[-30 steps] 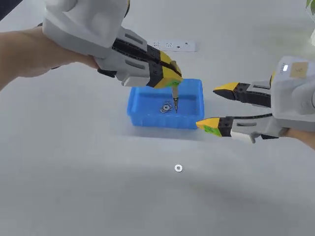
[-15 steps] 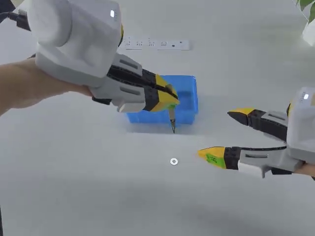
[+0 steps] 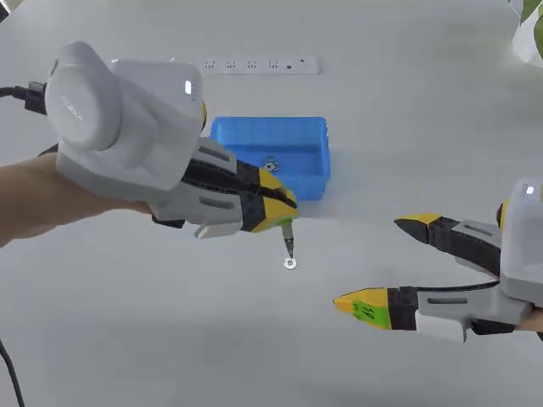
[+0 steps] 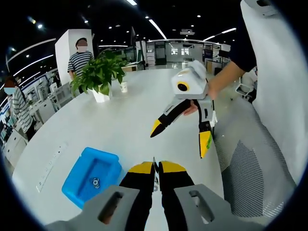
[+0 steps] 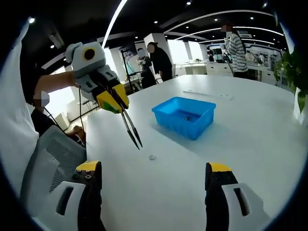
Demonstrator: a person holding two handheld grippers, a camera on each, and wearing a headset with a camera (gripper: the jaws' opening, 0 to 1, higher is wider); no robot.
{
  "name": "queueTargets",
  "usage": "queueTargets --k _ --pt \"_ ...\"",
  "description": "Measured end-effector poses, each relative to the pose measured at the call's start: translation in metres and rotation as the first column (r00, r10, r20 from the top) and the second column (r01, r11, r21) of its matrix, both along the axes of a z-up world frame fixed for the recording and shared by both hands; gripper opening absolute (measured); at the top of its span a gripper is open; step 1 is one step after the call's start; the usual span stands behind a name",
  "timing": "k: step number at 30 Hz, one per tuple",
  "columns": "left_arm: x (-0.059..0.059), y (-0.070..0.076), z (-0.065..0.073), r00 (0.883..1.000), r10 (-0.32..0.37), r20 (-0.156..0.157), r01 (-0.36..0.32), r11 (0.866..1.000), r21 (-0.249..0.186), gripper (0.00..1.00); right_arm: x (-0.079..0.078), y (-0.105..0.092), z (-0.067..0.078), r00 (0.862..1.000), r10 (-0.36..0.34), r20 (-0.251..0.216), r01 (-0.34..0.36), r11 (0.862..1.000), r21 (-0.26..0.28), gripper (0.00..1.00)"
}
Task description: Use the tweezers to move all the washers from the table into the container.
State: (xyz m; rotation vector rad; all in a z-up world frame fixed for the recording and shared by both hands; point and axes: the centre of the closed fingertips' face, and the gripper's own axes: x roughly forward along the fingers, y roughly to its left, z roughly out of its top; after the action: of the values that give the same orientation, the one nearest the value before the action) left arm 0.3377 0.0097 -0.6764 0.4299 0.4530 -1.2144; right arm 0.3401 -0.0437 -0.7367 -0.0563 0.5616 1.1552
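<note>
The white table [image 3: 127, 339] is carrying the blue container [image 3: 271, 121], which is sitting close behind the work and holding some washers. The right gripper [image 3: 367, 261] is waiting aside with its jaws spread and empty. The left gripper [image 3: 284, 212] is pinching the tweezers [image 3: 288, 237] and pointing them down, so that their tips are hovering just above the one washer [image 3: 290, 264] lying on the table, probably to grasp it.

Open-plan office — white table [image 5: 250, 125], potted plant [image 4: 98, 73], striplights [image 5: 118, 14].

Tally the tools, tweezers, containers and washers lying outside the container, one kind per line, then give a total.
Tools: 2, the left tool and the right tool
Pair of tweezers: 1
Blue container: 1
Loose washer: 1
Total: 5
</note>
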Motion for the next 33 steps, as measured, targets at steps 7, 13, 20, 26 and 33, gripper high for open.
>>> queueTargets --k 7,13,20,26,33 --pt "0.002 0.001 -0.007 1.000 0.015 0.006 -0.015 1.000 0.016 0.07 -0.007 0.004 0.001 1.000 0.028 -0.005 -0.028 1.000 0.010 0.95" --pt "0.004 0.000 -0.014 1.000 0.015 0.002 -0.015 1.000 0.021 0.07 -0.011 0.006 -0.002 0.998 0.061 0.005 -0.061 0.998 -0.007 0.96" --pt "0.007 0.003 -0.020 1.000 0.021 -0.009 -0.021 0.999 0.027 0.07 -0.012 0.007 -0.001 0.995 0.095 0.015 -0.094 0.995 -0.014 0.96" --pt "0.009 0.004 -0.023 1.000 0.025 -0.005 -0.024 0.999 0.033 0.07 -0.011 0.010 0.000 0.992 0.124 0.013 -0.124 0.992 -0.008 0.95" --pt "0.011 0.002 -0.034 1.000 0.009 -0.012 -0.008 0.998 0.062 0.07 -0.015 0.013 -0.003 0.990 0.140 0.006 -0.139 0.990 -0.009 0.94"
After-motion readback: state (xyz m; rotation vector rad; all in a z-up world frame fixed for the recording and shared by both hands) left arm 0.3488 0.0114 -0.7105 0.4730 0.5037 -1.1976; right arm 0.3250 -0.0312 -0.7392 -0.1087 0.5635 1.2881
